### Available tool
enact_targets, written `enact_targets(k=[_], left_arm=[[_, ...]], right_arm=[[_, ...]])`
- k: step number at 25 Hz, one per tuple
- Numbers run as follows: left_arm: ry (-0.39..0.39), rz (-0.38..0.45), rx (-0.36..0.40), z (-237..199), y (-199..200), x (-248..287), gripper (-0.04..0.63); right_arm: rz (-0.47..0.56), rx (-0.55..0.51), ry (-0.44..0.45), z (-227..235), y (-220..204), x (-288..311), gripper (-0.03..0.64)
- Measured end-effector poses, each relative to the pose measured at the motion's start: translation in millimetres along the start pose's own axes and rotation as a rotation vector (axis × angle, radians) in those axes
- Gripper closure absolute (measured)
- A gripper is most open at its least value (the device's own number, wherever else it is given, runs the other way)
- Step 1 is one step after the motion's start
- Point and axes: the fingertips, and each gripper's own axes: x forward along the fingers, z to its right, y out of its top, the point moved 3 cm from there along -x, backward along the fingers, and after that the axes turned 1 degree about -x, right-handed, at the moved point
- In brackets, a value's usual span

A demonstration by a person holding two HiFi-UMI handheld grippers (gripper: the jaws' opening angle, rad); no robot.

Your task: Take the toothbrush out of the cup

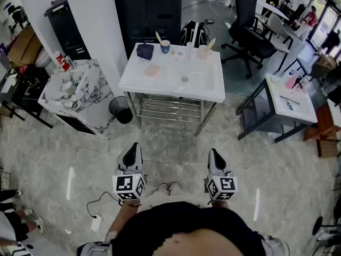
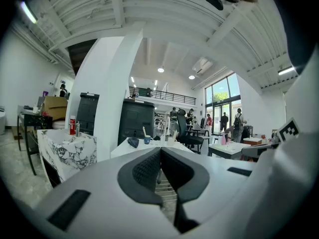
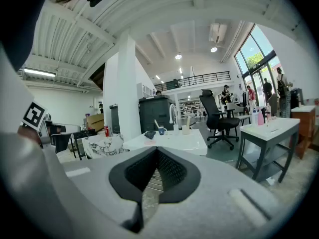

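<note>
A white sink table stands some way ahead of me. At its back edge a blue cup holds a toothbrush, and a beige cup holds another brush. A clear glass stands between them. The blue cup also shows small and far off in the left gripper view, and the same blue cup in the right gripper view. My left gripper and right gripper hover over the floor near my body, well short of the table. Both are shut, with nothing between the jaws.
On the table lie a dark cloth and a pink pad. A marble-topped cabinet and a black bin stand to the left, an office chair and a grey side table to the right. A cable lies on the floor.
</note>
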Motion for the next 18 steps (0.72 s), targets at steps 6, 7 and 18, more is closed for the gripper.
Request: enact_targets(k=[6, 7, 18], left_arm=[[0.004, 0.002, -0.004, -2.6, -1.2, -4.0, 0.591], [0.004, 0.0, -0.005, -3.3, -2.2, -4.6, 0.591], [-0.002, 0.0, -0.014, -4.9, -5.8, -3.0, 0.591]], right_arm=[[-0.009, 0.0, -0.002, -2.8, -3.5, -2.3, 0.612], [-0.01, 0.0, -0.003, -3.6, -4.8, -2.5, 0.612], [-0.006, 0.002, -0.033, 0.9, -5.9, -0.5, 0.612]])
